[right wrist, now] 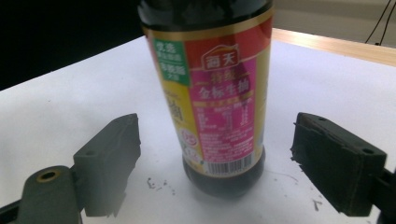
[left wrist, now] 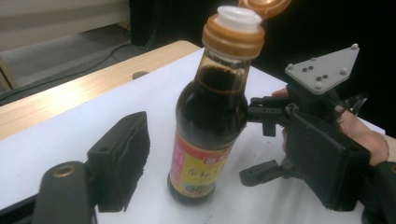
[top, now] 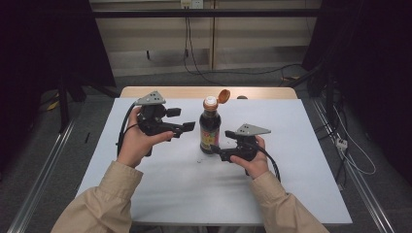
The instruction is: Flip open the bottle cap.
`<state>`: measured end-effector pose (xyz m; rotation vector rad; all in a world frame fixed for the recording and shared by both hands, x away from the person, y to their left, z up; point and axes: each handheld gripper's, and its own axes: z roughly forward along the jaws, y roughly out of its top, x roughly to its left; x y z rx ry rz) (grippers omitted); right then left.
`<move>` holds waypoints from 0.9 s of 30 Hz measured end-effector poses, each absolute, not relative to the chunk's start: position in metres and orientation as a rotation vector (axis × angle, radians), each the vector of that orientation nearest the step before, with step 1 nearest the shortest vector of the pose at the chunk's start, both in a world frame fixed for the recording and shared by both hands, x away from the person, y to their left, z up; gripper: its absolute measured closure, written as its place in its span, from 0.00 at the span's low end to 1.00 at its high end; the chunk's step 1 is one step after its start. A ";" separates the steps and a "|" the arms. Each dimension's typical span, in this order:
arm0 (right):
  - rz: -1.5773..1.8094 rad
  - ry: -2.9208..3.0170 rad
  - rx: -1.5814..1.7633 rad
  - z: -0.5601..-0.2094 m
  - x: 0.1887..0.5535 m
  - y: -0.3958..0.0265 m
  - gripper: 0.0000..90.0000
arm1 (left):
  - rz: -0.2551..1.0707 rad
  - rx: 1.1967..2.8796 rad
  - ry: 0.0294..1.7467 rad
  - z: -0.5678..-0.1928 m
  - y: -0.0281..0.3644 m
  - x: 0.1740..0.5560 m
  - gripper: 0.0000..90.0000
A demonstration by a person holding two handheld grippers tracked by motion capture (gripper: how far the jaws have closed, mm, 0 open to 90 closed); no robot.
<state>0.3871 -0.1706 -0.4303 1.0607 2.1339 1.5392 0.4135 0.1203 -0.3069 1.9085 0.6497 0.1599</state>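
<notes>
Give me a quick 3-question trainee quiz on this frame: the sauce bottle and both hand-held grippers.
1. True or false: the flip cap on the sauce bottle is open.
2. Which hand-held gripper has the base of the bottle between its open jaws? A) left hand-held gripper B) right hand-held gripper
3. Fill in: the bottle stands ____ on the white table top.

Key
1. True. The orange cap is hinged back and the white spout is exposed.
2. B. In the right gripper view a jaw stands on each side of the bottle, with a gap on both sides.
3. Upright.
</notes>
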 end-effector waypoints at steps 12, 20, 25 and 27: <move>1.527 2.145 1.050 -0.430 0.378 -0.181 0.17 | 0.163 1.933 0.632 -0.333 0.135 0.408 0.17; 1.516 2.150 1.043 -0.431 0.374 -0.185 0.17 | 0.155 1.931 0.623 -0.346 0.140 0.405 0.14; 1.512 2.150 1.044 -0.430 0.371 -0.187 0.17 | 0.164 1.942 0.612 -0.354 0.143 0.403 0.11; 1.505 2.155 1.037 -0.430 0.370 -0.189 0.17 | 0.153 1.931 0.621 -0.358 0.146 0.402 0.11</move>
